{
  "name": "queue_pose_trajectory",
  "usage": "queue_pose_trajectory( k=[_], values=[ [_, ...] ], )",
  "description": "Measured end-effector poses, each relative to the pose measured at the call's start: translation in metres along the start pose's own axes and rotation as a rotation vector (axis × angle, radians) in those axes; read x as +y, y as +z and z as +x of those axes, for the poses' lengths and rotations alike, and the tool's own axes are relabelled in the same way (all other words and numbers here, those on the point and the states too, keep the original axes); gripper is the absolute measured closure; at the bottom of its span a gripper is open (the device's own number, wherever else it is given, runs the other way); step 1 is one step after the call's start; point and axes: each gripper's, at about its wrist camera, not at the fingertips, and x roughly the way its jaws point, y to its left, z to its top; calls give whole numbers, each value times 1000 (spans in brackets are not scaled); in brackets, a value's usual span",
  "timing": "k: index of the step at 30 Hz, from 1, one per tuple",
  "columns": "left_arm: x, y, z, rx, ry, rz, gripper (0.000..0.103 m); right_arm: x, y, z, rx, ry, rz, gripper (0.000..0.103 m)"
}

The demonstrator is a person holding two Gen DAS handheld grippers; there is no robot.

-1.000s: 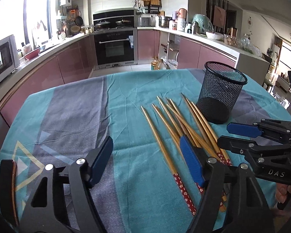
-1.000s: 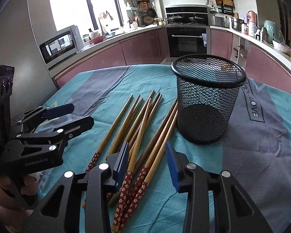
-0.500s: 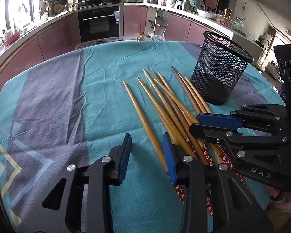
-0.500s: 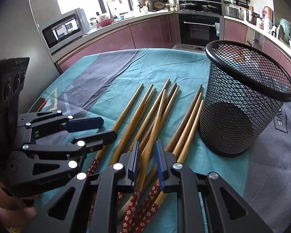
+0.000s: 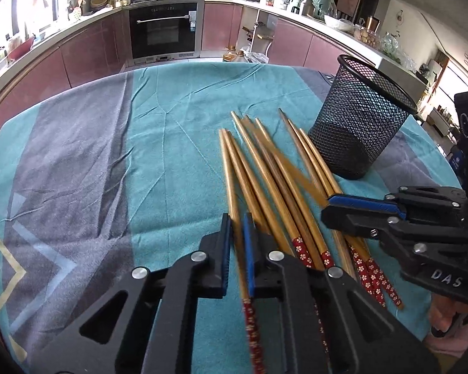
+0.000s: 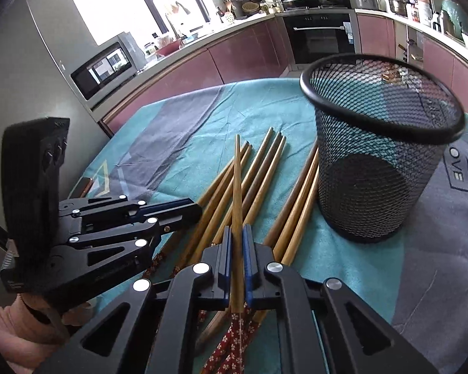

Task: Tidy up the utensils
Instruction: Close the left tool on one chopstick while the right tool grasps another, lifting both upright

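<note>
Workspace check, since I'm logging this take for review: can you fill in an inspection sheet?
Surface: round table under a teal and grey cloth, wrinkled.
Job's things: wooden chopsticks lying fanned beside an upright, empty black mesh cup.
Clutter: nothing seen on the cloth.
Grippers: left gripper shut on the leftmost chopstick; right gripper shut on one chopstick, its tip raised over the pile.
Cables: nothing seen.
Surroundings: kitchen with oven, microwave, crowded counters.
</note>
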Motion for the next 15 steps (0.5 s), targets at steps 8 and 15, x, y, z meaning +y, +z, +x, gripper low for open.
queue_pose_trajectory(
  k=[8, 15],
  values=[
    [9, 7, -46, -78, -66, -21, 95, -5, 7, -48, -114, 16, -14, 97],
    [6, 29, -104, -205, -163, -5, 95, -10, 20, -95, -261, 9, -20, 97]
  ],
)
